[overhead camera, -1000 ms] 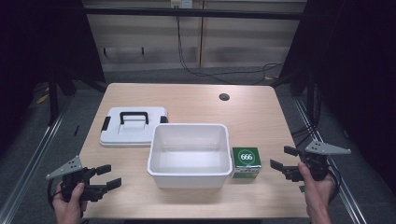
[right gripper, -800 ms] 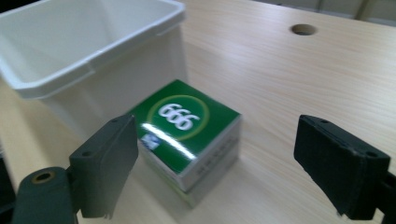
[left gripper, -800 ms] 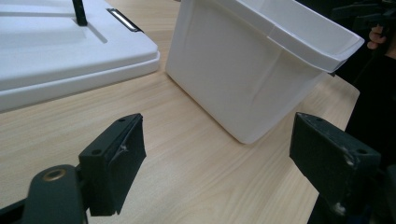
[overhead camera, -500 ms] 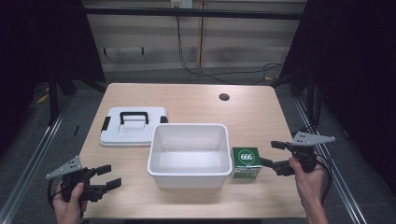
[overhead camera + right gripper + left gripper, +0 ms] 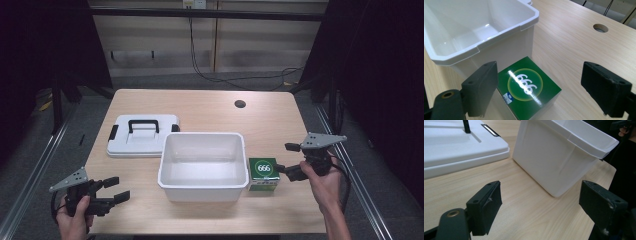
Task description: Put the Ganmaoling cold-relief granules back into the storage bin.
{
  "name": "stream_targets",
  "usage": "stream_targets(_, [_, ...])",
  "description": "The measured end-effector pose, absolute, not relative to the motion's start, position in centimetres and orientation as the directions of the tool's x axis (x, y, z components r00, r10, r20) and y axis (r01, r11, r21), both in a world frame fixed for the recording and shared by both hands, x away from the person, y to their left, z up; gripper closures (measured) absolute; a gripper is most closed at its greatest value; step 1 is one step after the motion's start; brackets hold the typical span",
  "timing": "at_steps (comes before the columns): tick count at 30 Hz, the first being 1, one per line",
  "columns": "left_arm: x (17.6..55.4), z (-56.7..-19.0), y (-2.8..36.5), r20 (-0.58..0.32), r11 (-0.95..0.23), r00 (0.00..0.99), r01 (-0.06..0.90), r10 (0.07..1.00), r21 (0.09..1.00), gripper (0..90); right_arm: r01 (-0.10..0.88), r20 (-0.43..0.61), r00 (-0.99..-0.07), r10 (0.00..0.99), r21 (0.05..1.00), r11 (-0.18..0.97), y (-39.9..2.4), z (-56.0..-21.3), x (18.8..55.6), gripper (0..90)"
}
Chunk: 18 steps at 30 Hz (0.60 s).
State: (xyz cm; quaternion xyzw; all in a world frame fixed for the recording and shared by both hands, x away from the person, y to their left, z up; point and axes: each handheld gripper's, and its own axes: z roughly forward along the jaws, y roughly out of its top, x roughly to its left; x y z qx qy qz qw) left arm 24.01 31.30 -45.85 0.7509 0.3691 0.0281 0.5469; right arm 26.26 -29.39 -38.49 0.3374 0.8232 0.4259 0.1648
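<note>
Right gripper (image 5: 290, 161) has moved in twd the green box (image 5: 264, 174), jaws wide open (box sits just ahead, between them, touching the white bin (image 5: 202, 186)); left gripper (image 5: 115, 189) open, far off

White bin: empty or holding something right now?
Empty. The white bin shows a bare floor in the high view; the green box sits outside, at its right.

A light wooden table (image 5: 210, 107) stands before pale wall panels (image 5: 155, 45), cables (image 5: 210, 75) trailing.
</note>
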Motion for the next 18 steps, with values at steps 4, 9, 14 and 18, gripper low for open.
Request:
stream_targets(4, [24.0,-45.9,31.3,-0.362,-0.128,0.725,0.524,0.585,0.842,18.2,0.416,-0.018,-0.755,0.655,0.76,0.5,-28.8,-37.9,27.0,13.5])
stream_targets(9, [24.0,-45.9,31.3,-0.362,-0.131,0.726,0.525,0.584,0.841,18.2,0.408,-0.039,-0.782,0.621,0.722,0.559,-28.4,-37.4,27.6,13.5])
stream_targets(14, [24.0,-45.9,31.3,-0.362,-0.129,0.724,0.525,0.587,0.841,18.3,0.404,-0.04,-0.801,0.597,0.7,0.589,-28.1,-37.0,28.4,13.5])
stream_targets(18, [24.0,-45.9,31.4,-0.367,-0.123,0.723,0.527,0.585,0.841,18.2,0.405,-0.025,-0.824,0.566,0.672,0.619,-27.6,-36.9,28.9,13.5])
